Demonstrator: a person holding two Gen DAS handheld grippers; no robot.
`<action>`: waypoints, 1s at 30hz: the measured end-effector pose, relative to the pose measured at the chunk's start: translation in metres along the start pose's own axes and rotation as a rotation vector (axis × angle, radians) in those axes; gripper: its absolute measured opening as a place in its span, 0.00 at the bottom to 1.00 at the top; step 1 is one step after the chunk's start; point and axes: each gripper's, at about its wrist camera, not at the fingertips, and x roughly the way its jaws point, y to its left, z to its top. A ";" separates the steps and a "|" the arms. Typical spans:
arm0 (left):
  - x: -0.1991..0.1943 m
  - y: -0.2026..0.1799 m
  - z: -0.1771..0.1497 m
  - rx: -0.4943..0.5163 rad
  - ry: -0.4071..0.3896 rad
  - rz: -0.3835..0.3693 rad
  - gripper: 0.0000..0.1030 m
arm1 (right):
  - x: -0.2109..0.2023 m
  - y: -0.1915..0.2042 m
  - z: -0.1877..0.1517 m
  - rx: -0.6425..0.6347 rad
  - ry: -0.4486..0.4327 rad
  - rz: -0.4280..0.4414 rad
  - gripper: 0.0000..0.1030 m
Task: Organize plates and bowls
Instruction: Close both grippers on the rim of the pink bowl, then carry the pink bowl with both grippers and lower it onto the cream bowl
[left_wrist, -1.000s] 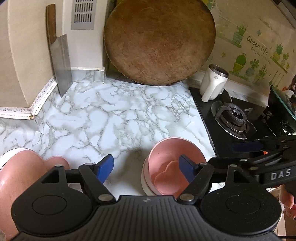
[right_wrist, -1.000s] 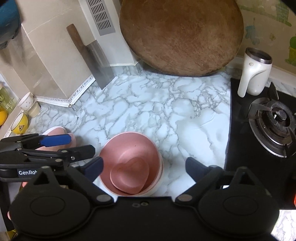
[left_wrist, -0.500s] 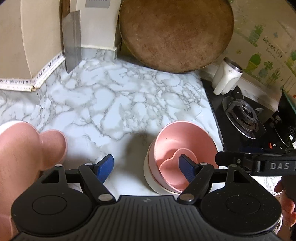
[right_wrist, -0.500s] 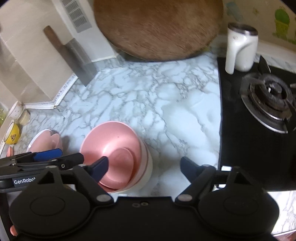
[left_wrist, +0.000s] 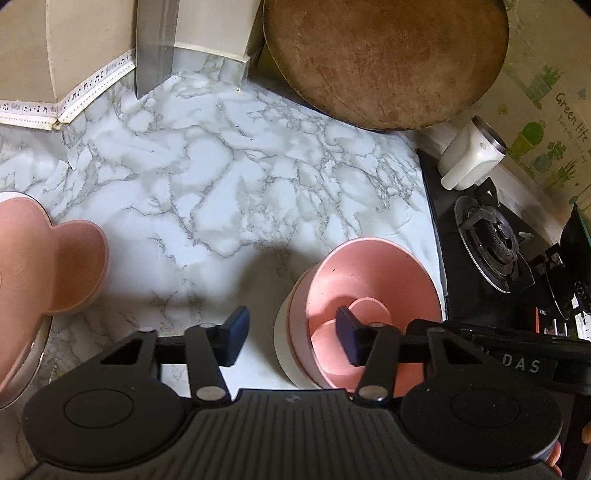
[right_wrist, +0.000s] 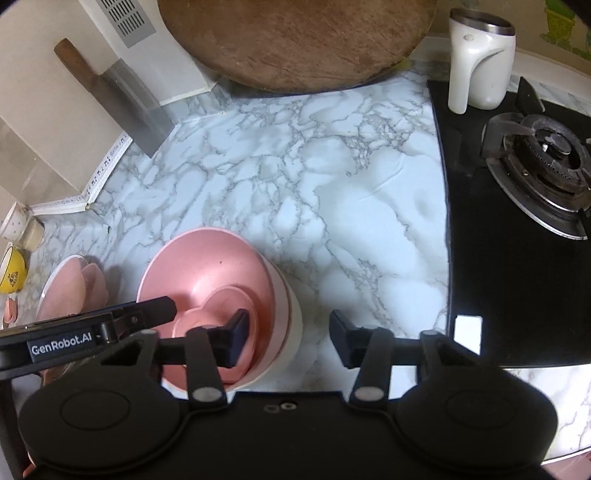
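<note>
Closing from both sides on the stack of bowls (left_wrist: 369, 295): left gripper (left_wrist: 291, 339) at lower centre of the left wrist view, jaws narrowing, one blue pad (left_wrist: 347, 339) inside the pink bowl's hollow and the other pad over bare counter beside the white wall, so that the near rim stands between them; pads not yet seen pressing, hence released rather than grasping. Mirrored in the right wrist view by the right gripper (right_wrist: 286, 338), jaws likewise narrowing, one pad (right_wrist: 236, 339) inside the bowl over the heart-shaped dish (right_wrist: 218, 317) nested at the bottom, the other outside over the marble counter (right_wrist: 295, 166); contact with the rim not discernible. Compared with a second ago: both pairs of jaws markedly narrower, both tools lower and nearer the stack, the stack larger in each frame and now straddled at opposite rims. Read as the pinch stage of a two-handed lift, probably toward the pink plates (left_wrist: 40, 277) at the left edge of the left wrist view; lift itself not yet begun. Farther out: round wooden chopping board (left_wrist: 384, 59) leaning at upper centre, cleaver (left_wrist: 155, 44) propped at upper left, white mug (right_wrist: 480, 62) and gas burner (right_wrist: 543, 155) at upper right, yellow cup (right_wrist: 13, 269) at the left margin of the right wrist view.
</note>
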 end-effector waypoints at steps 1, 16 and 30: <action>0.001 0.000 0.000 -0.002 0.004 -0.005 0.44 | 0.001 0.001 0.000 -0.002 0.004 -0.004 0.43; 0.018 -0.003 -0.003 -0.023 0.059 -0.021 0.26 | 0.014 0.009 0.000 -0.017 0.059 0.001 0.27; 0.016 -0.005 -0.004 -0.014 0.056 -0.013 0.21 | 0.011 0.008 -0.002 -0.005 0.049 0.001 0.22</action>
